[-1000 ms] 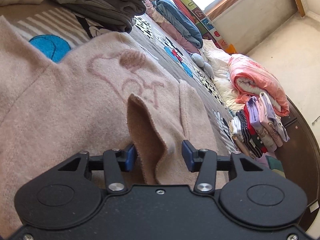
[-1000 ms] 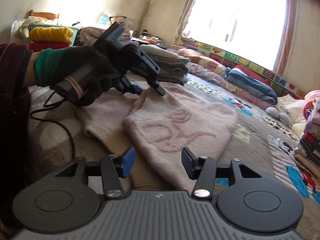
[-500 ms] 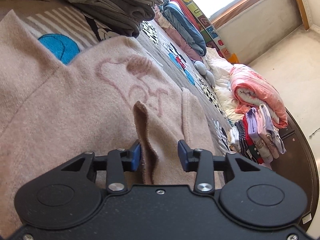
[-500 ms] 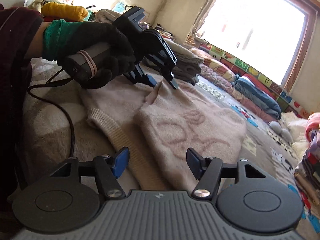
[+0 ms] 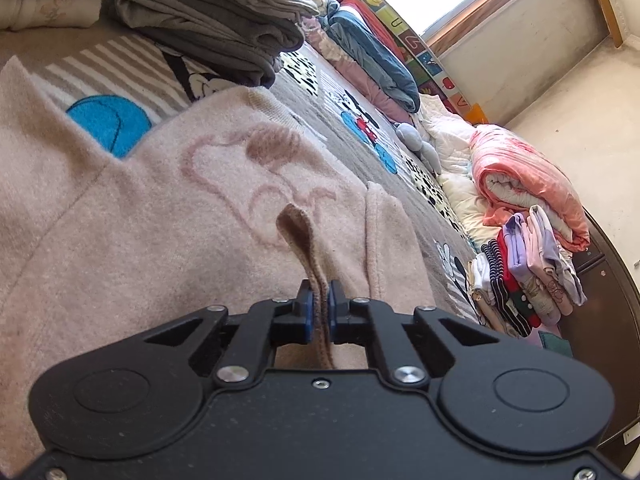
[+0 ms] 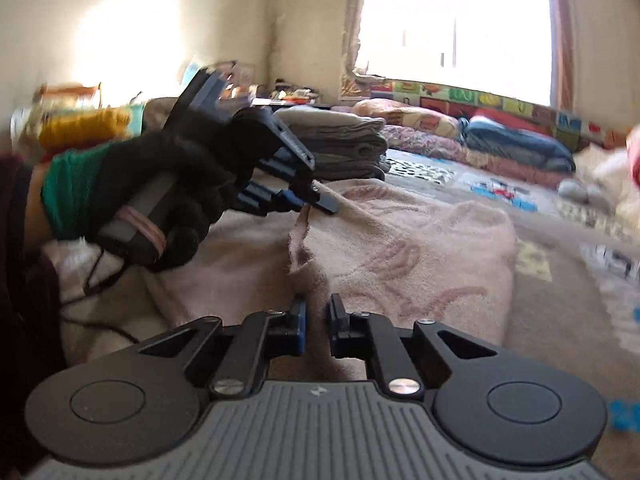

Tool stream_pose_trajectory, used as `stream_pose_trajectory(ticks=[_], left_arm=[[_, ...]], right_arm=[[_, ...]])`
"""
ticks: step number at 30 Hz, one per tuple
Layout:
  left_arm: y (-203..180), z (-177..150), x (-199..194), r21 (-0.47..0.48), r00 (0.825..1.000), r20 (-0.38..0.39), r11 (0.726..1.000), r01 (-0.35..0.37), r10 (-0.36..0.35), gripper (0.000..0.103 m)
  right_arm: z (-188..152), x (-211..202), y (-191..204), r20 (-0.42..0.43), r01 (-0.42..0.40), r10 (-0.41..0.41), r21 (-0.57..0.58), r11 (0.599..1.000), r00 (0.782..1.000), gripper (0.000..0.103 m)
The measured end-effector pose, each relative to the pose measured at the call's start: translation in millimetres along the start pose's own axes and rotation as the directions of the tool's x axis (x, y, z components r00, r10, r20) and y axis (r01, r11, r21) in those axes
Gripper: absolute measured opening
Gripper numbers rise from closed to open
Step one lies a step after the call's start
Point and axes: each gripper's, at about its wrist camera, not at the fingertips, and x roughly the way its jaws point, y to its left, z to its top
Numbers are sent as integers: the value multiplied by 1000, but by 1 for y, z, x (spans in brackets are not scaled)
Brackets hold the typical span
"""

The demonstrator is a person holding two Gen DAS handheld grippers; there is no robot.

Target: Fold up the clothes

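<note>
A pale pink knitted sweater (image 5: 168, 216) with a darker pink outline motif lies spread on the bed. My left gripper (image 5: 319, 312) is shut on a raised fold of its edge. In the right wrist view the left gripper (image 6: 316, 200), held by a black-gloved hand, pinches the far end of the same edge of the sweater (image 6: 400, 248). My right gripper (image 6: 317, 326) is nearly closed around the near end of that edge, with cloth between the pads.
A stack of folded grey clothes (image 5: 208, 12) sits beyond the sweater. Folded small clothes (image 5: 528, 264) and a pink quilt (image 5: 528, 184) lie at the bed's right edge. A patterned blanket (image 5: 340, 92) covers the bed. A window (image 6: 452, 20) is behind.
Both grippers have closed: the left one shut onto the sweater's fold, the right one narrowed onto the near edge after moving in toward the sweater.
</note>
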Motion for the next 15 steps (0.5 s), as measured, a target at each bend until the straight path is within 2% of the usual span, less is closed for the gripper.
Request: stream_pose_trajectory(ticks=[2,4,6,11,15], left_arm=[[-17,4,5,38,1000,2,999,-10,10,4],[-34,7,11,78,1000,4,997,-22,22,4],[-56,7,22,133,999,-2,990,-49,50,4],[-108,-2,55,291,991,-14,949,-125,135,4],[-141,-20,84,410,981,-27,897,-163,191,4]], right_arm=[[-1,-7,-22,29,-36,32,164,986,999,12],[-8,-13,-48,59,-64,47,331,941,997,12],[-17,-18,-66,86,-82,49,433,898,995,12],[-35,-23,-86,123,-126,66,576,807,990,11],[-46,-28,-97,141,-141,64,646,750,988,11]])
